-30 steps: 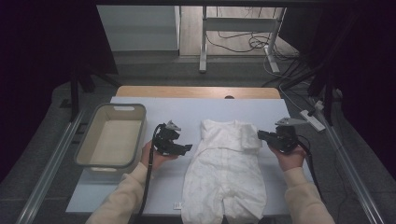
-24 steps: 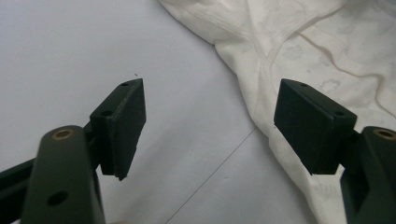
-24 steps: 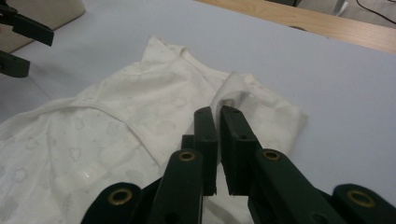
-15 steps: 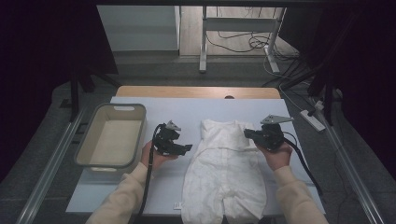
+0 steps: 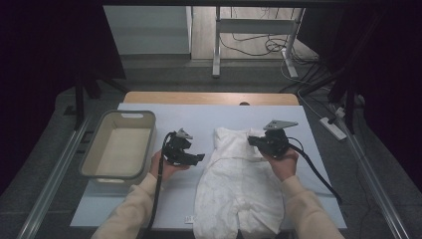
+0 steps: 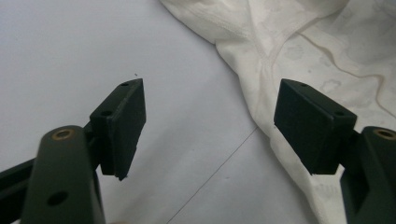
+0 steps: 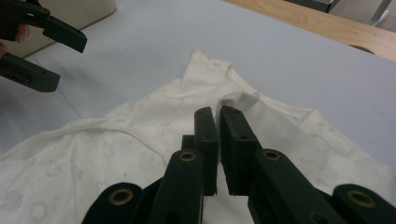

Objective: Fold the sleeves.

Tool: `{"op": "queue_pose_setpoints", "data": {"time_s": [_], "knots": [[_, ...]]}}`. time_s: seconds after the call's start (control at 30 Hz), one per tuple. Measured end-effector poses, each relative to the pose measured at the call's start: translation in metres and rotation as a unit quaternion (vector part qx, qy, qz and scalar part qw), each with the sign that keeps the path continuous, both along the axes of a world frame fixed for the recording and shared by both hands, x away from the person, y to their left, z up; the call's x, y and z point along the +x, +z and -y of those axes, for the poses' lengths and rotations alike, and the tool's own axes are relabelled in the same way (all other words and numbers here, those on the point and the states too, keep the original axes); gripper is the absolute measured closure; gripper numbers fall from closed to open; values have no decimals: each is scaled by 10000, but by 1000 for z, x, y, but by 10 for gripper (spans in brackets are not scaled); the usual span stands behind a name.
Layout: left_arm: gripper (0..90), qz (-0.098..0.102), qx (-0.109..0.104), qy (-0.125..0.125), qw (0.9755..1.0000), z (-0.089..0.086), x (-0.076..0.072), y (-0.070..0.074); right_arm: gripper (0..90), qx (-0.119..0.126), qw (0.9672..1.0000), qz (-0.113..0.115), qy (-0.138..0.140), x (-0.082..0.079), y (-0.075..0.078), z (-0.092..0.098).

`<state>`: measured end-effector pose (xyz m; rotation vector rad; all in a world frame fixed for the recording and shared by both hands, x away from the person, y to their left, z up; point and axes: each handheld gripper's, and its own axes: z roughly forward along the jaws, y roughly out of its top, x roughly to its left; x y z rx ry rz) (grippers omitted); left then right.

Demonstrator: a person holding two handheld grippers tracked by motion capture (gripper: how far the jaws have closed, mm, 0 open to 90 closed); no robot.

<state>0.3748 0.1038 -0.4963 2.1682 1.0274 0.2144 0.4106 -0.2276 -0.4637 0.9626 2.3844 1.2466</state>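
White baby suit (image 5: pixel 239 184) lies flat in middle of counter (image 5: pixel 298 124), legs toward person. Left tool (image 5: pixel 195 157) sits just left of suit, jaws wide apart, nothing between them. Right tool (image 5: pixel 255 141) over suit's top right part, jaws close together; fold of cloth (image 7: pixel 238 99) at tips, cannot tell if pinched. Beige tub (image 5: pixel 119 144) at far left, well apart from suit. Nothing blocks suit.

Dim room: grey floor (image 5: pixel 164 74), cables (image 5: pixel 249 47) beyond the pale-topped table (image 5: pixel 199 117).

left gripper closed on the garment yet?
No: in the left gripper view the left gripper has its jaws wide apart over bare table, beside the white garment's edge.
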Motion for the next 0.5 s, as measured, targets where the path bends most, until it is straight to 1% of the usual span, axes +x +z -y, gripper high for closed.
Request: {"op": "queue_pose_setpoints", "data": {"time_s": [0.07,0.13,0.27,0.33,0.37,0.5], "knots": [[255,7,3,3,10000,0,0,0,850,-113,9999,-19,6,3,-2,-3],[255,9,3,4,10000,0,0,0,849,-79,10000,-44,23,5,-3,-6],[255,-5,-1,17,10000,0,0,0,849,-121,9999,-46,109,7,-5,-15],[255,-4,3,11,10000,0,0,0,849,-44,9999,-65,140,8,-6,-19],[255,-6,-2,11,10000,0,0,0,849,-42,9998,-93,146,9,-7,-19],[255,-7,-1,16,10000,0,0,0,849,-102,9998,-142,138,11,-11,-22]]}}
